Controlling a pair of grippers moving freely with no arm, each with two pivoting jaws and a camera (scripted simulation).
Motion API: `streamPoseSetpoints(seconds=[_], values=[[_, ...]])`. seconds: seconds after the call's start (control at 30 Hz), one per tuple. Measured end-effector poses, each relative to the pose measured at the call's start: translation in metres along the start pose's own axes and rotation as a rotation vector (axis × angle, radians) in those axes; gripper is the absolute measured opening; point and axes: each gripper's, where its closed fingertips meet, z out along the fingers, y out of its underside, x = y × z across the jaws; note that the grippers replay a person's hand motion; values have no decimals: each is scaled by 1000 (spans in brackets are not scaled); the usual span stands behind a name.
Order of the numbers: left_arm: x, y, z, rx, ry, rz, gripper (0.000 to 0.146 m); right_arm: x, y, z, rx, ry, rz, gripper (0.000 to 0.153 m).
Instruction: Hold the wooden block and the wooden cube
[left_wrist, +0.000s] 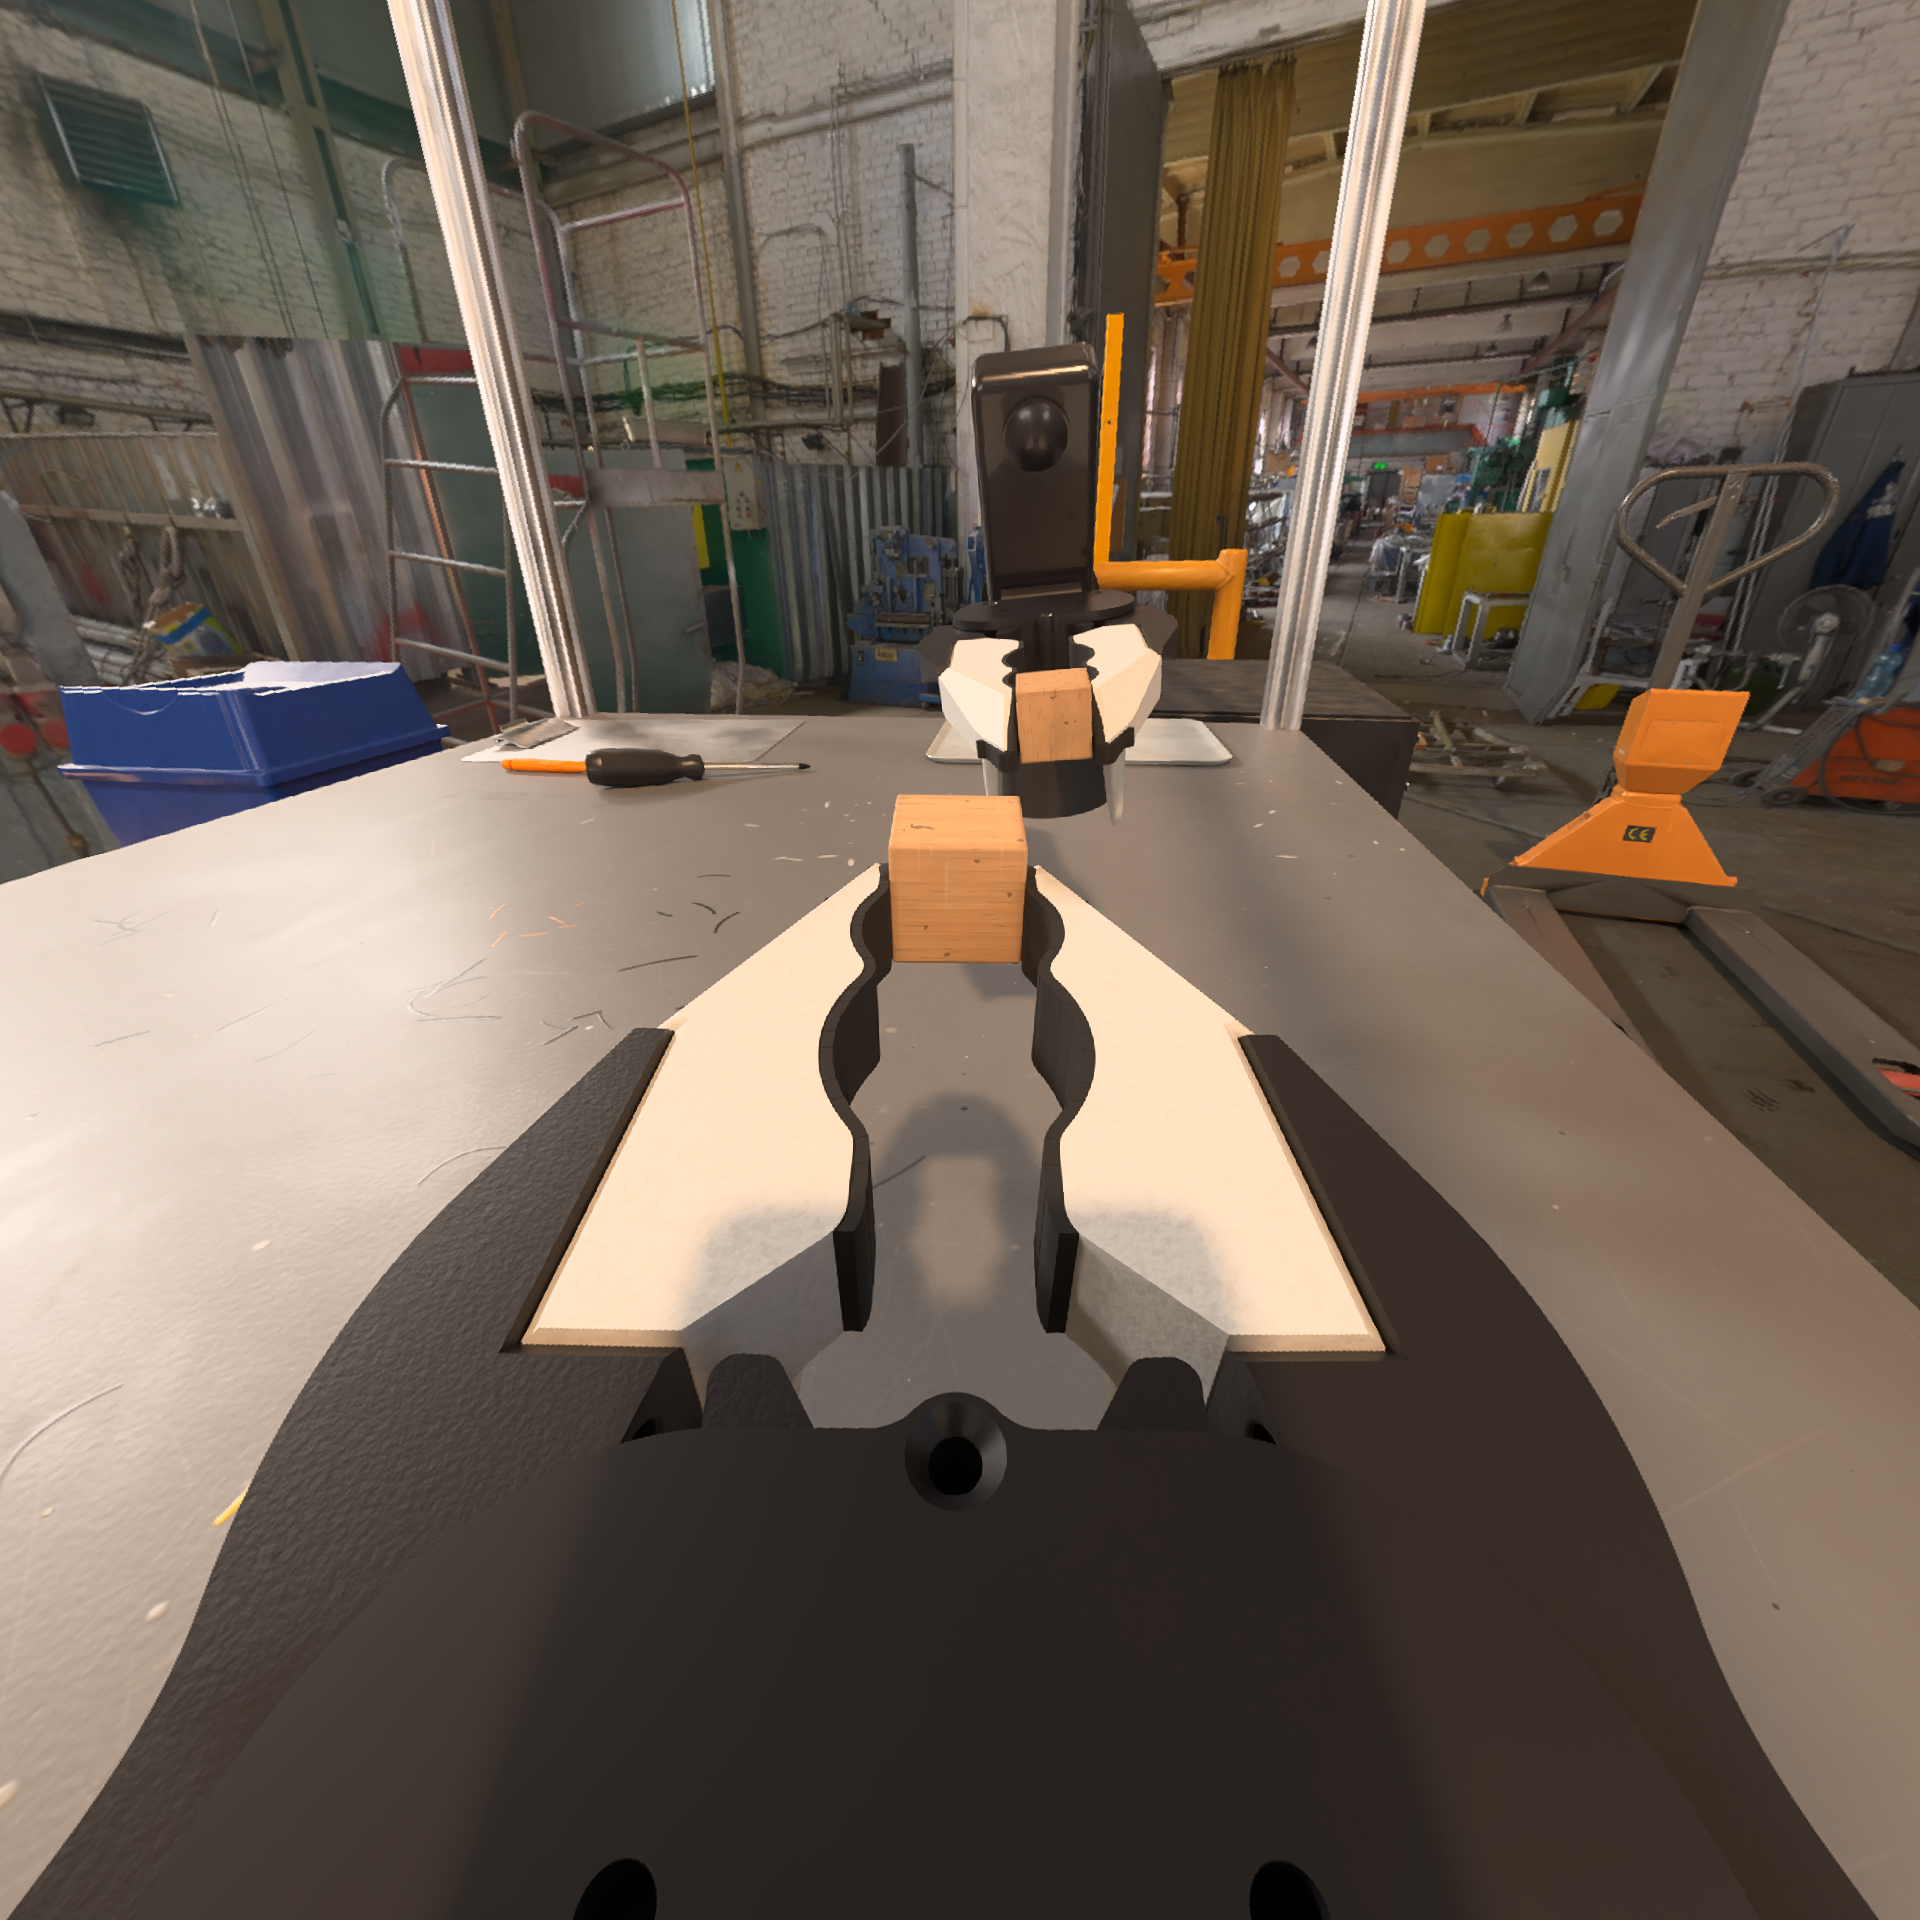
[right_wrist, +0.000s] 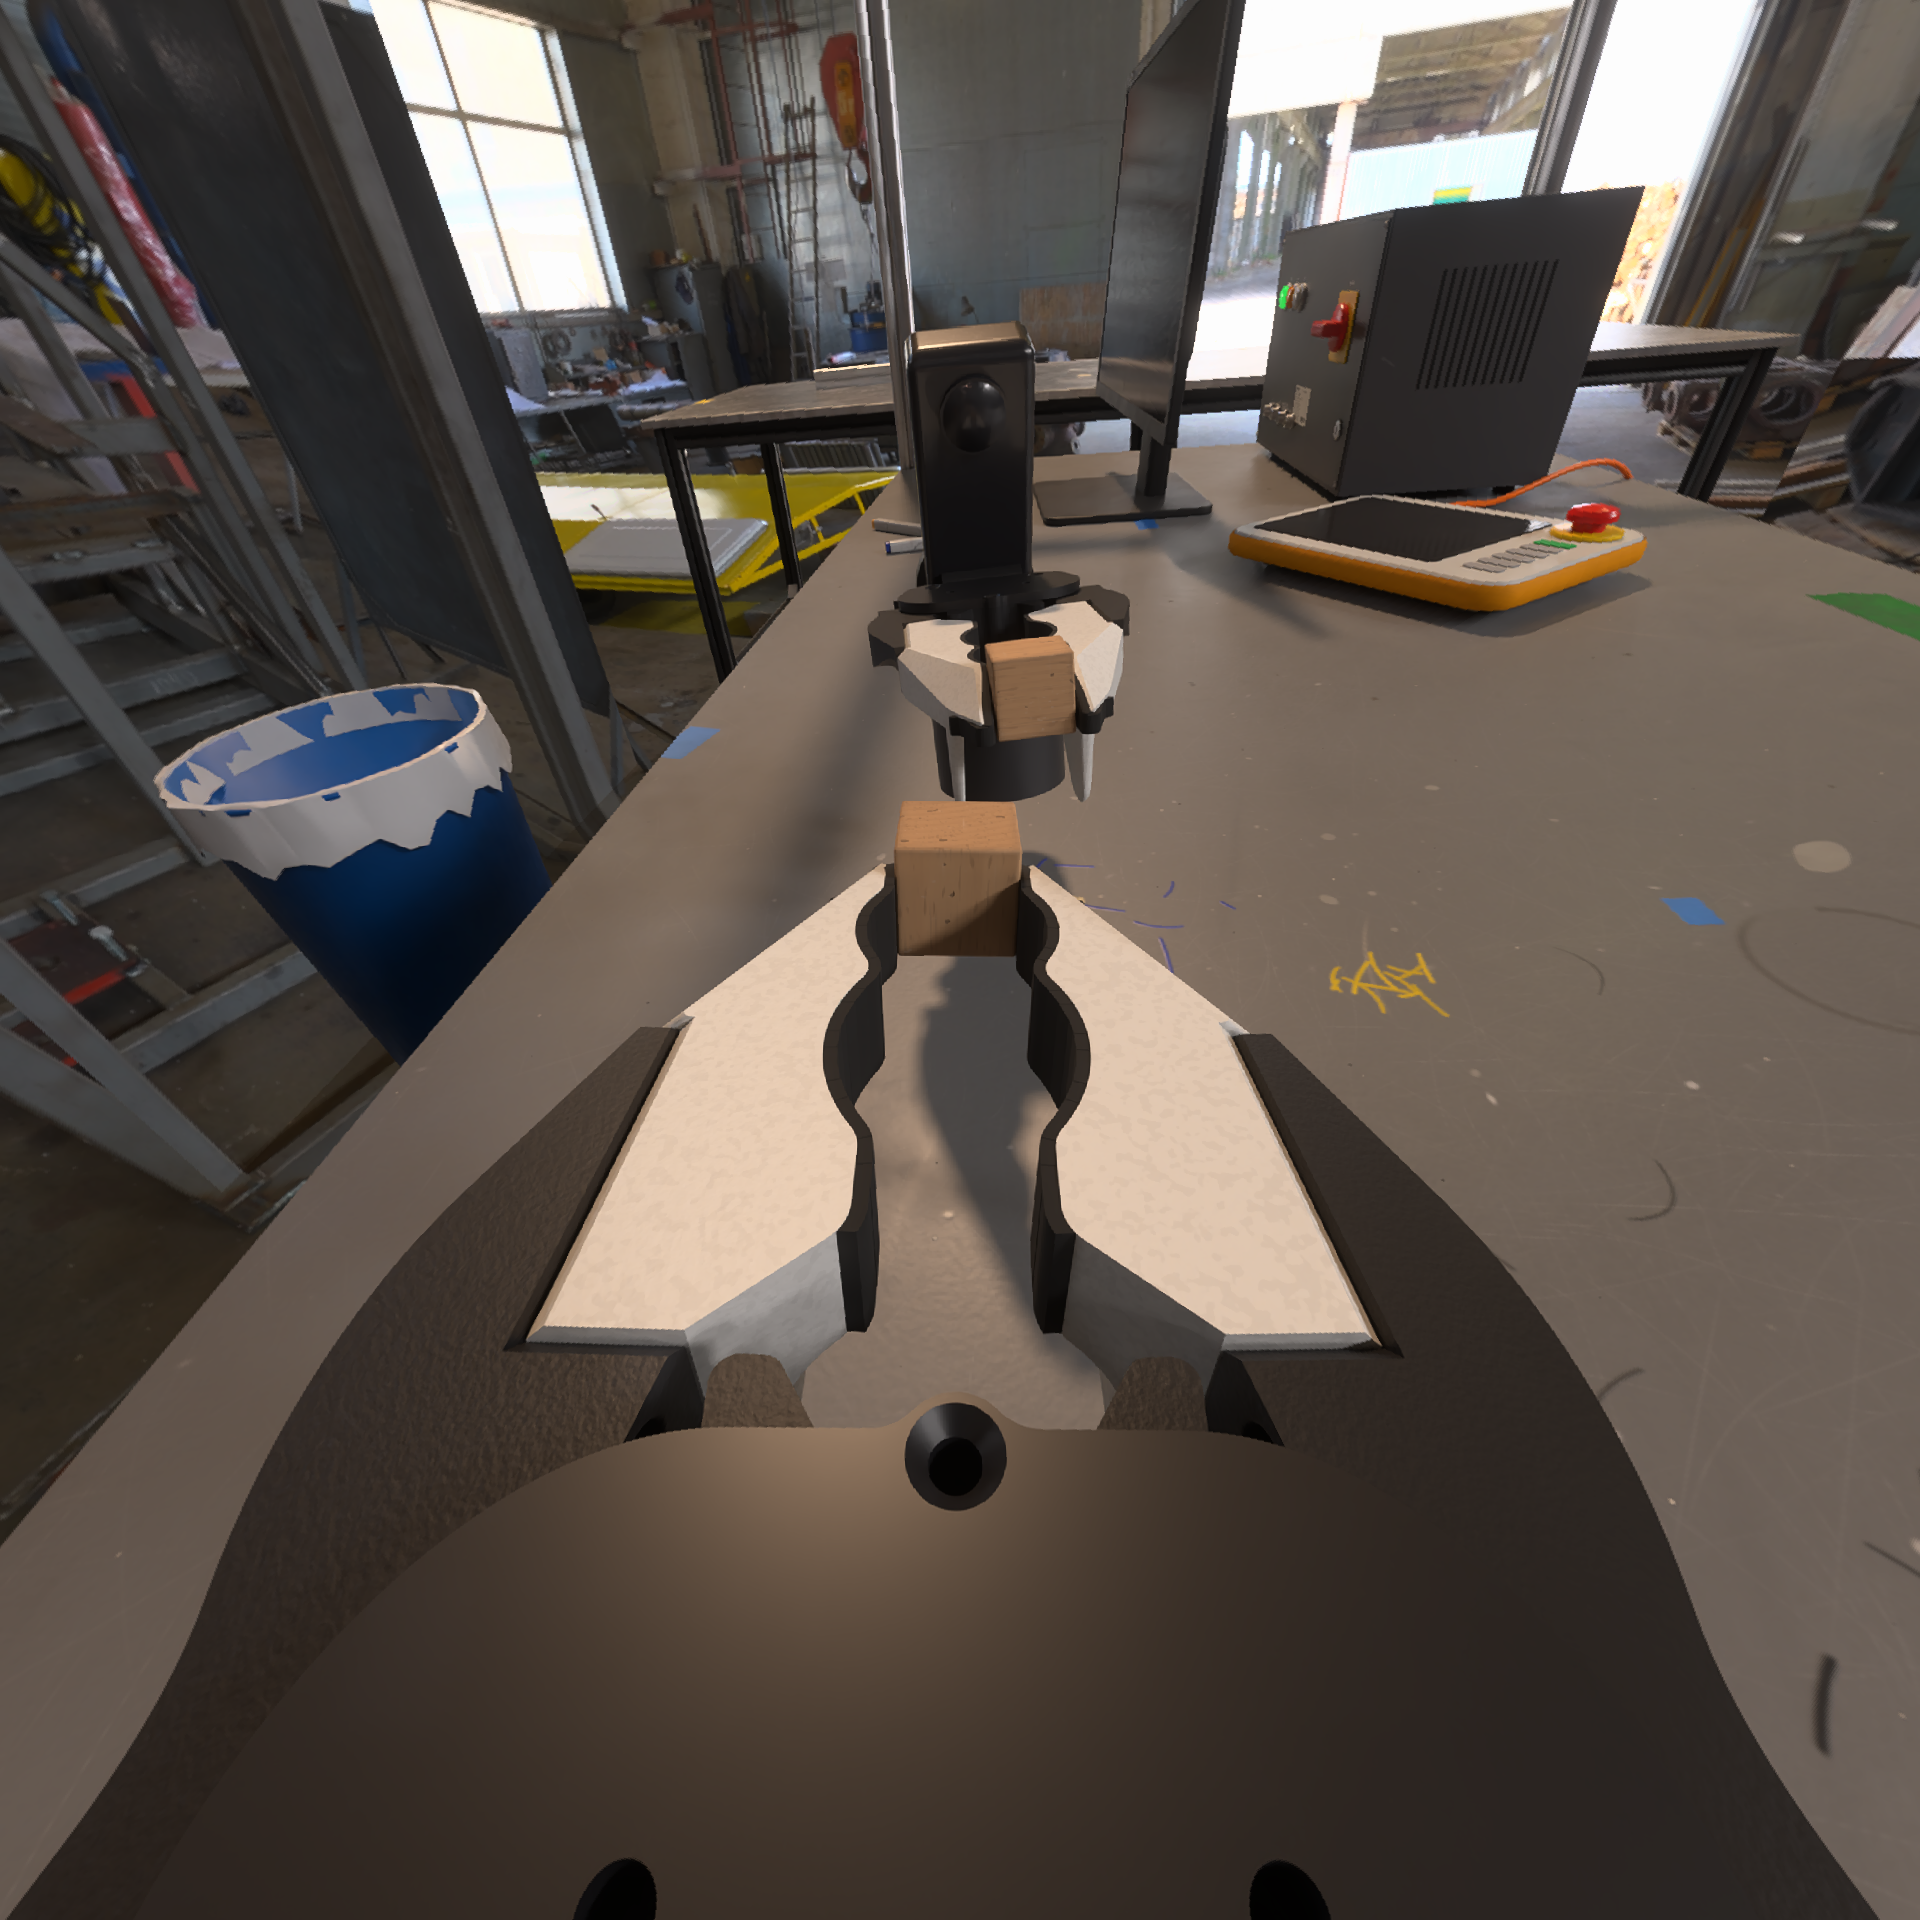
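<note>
We have both pieces lifted clear of the desk (left_wrist: 312, 1039): our left gripper (left_wrist: 957, 914) clamps the wooden block (left_wrist: 957, 896), our right gripper (right_wrist: 955, 909) the wooden cube (right_wrist: 956, 883). Only holding remains.

Two close wrist views, facing each other across the shared grey table (left_wrist: 312, 1039).
</note>
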Motion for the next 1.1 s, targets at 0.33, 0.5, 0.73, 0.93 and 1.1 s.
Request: streamPoseSetpoints(seconds=[0.33, 0.5, 0.73, 0.93, 1.1], values=[[2, -1, -3, 23, 12, -20, 24, -4, 2, 3, 9, 20, -44, 21], [0, -1, 2, 51, 6, -13, 24, 0, 4, -3, 27, 34, -44, 21], [9, -3, 14, -66, -15, 83, 23, -4, 2, -20, -78, 10, -67, 21], [14, -4, 17, -77, -1, 84, 24, -7, 1, -25, -126, -11, -66, 21], [14, -8, 14, -91, -15, 116, 23, -7, -4, -25, -131, -20, -66, 21]])
